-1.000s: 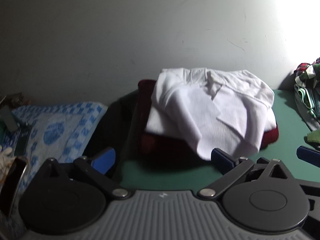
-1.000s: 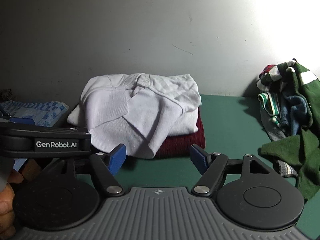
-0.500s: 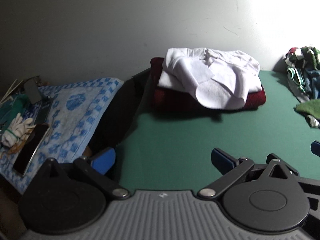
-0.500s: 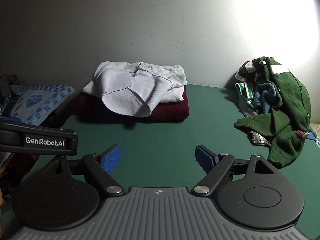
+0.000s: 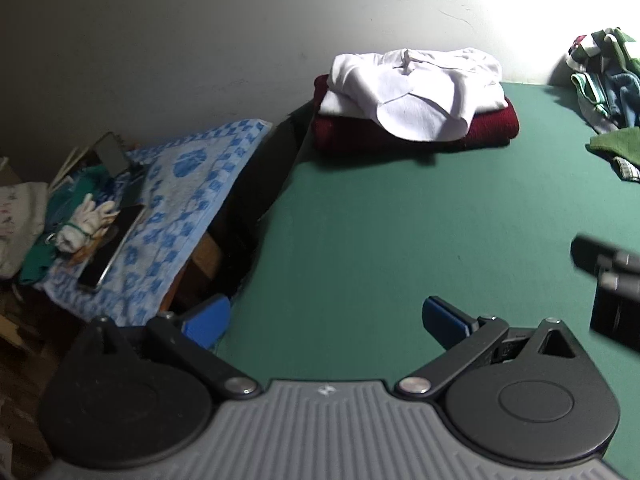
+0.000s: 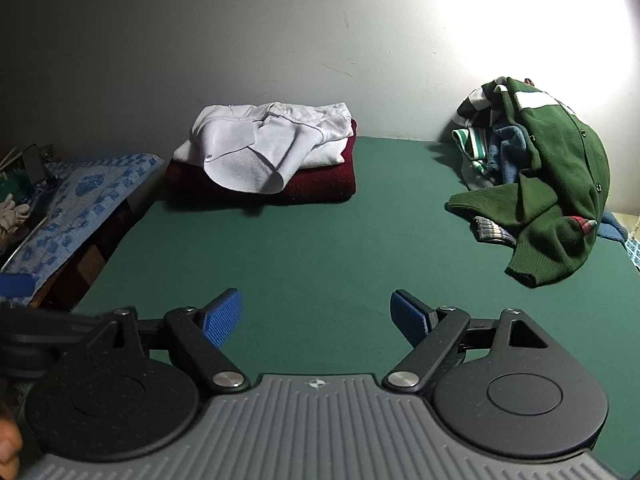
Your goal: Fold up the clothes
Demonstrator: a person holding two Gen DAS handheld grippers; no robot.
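- Step in hand, as I judge it: between garments. A white garment (image 6: pixel 272 144) lies folded on a dark red garment (image 6: pixel 316 184) at about 11 o'clock on the green surface (image 6: pixel 320 248), against the wall, and nothing is held.
- Left hand-held gripper (image 5: pixel 326 318): jaws spread wide, blue pads bare, only green surface between them; it hangs over the surface's left edge, well apart from the stack.
- Right hand-held gripper (image 6: pixel 316 314): jaws spread wide too, nothing between the pads, the open middle of the surface ahead of it.
- Next move, by my reading: go for the unfolded heap at 2 o'clock, where a green cardigan (image 6: pixel 560 168) lies on top with a sleeve trailing toward the middle. It calls for pinching one layer only, at a shoulder or hem, and drawing it clear of the striped and blue pieces (image 6: pixel 492 148) under it onto the bare middle, where both grippers can spread it flat.
- Left wrist view alone shows the blue patterned towel (image 5: pixel 180 200) at 9 o'clock with what looks like a phone (image 5: pixel 108 256) and pale gloves (image 5: pixel 84 224) on it, though that corner is dim; it catches only the heap's edge (image 5: pixel 600 80).
- Right wrist view alone shows the whole heap and cardigan, and a bit of the person's hand (image 6: pixel 8 452) at 7 o'clock.
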